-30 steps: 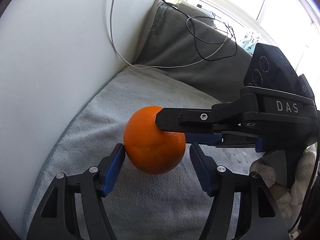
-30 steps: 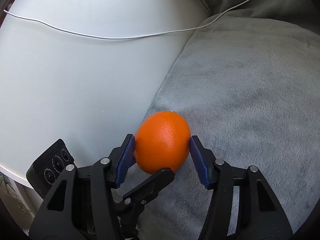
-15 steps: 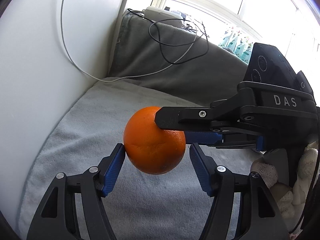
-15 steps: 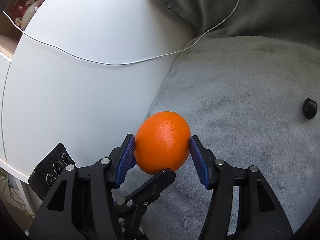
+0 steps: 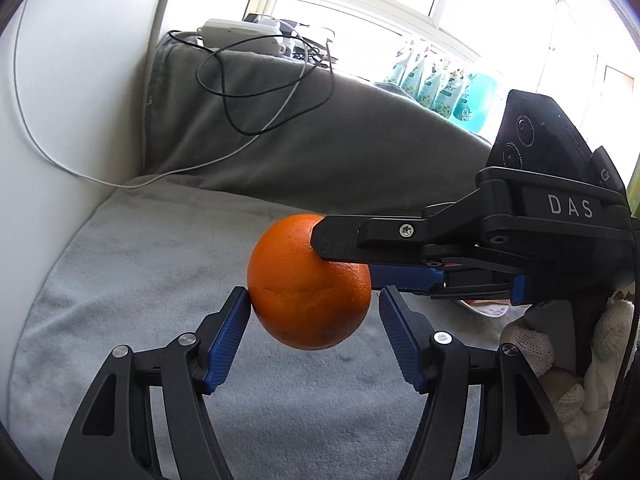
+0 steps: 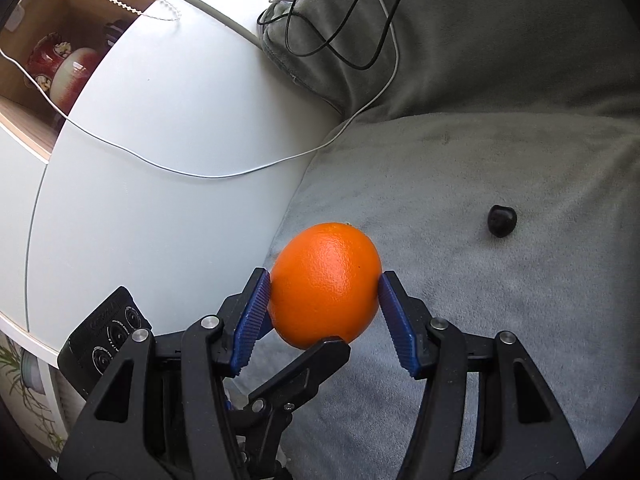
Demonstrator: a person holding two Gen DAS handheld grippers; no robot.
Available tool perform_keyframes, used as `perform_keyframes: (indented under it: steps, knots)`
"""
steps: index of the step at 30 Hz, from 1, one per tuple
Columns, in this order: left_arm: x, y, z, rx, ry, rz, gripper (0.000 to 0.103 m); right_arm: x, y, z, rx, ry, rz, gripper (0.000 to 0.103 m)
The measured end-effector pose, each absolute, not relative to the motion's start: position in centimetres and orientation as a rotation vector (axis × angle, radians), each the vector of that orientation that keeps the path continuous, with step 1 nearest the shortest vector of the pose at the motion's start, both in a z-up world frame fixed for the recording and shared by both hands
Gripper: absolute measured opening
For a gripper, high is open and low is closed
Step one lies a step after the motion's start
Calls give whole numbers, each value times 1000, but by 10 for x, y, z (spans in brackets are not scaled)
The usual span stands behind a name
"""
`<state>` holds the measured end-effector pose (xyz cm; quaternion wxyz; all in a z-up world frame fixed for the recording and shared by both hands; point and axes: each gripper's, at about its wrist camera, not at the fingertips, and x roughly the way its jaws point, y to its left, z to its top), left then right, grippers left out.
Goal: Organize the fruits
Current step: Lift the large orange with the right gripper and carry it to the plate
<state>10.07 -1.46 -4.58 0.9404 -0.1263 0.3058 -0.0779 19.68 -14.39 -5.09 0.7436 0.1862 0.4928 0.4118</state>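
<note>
An orange (image 5: 308,284) hangs in the air above a grey sofa cushion (image 5: 140,264). My right gripper (image 6: 324,300) is shut on the orange (image 6: 326,284), both blue pads pressed on its sides. In the left wrist view the right gripper reaches in from the right, one finger (image 5: 372,240) across the orange's upper side. My left gripper (image 5: 314,320) stands open around the orange: its left pad touches the peel, its right pad stands a little apart. A small dark fruit (image 6: 502,220) lies on the cushion to the right.
A white cabinet side (image 6: 160,168) stands to the left of the sofa, a white cable (image 6: 224,174) draped across it. The grey backrest (image 5: 320,148) carries black and white cables and a white power strip (image 5: 240,34). A cream knitted item (image 5: 580,364) lies at the right.
Both grippers have risen with the orange, away from the cushion. More of the backrest, window and the small dark fruit have come into view. The grip looks the same.
</note>
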Motion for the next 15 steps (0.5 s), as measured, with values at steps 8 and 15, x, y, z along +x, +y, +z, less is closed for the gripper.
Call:
perform_keyframes:
  steps: [8, 15]
  knots:
    - [114, -55, -38, -226, 617, -220, 66, 199, -195, -43, 452, 1041, 848, 59]
    - [129, -87, -35, -193, 627, -275, 66, 201, -239, -37, 485, 1014, 801, 59]
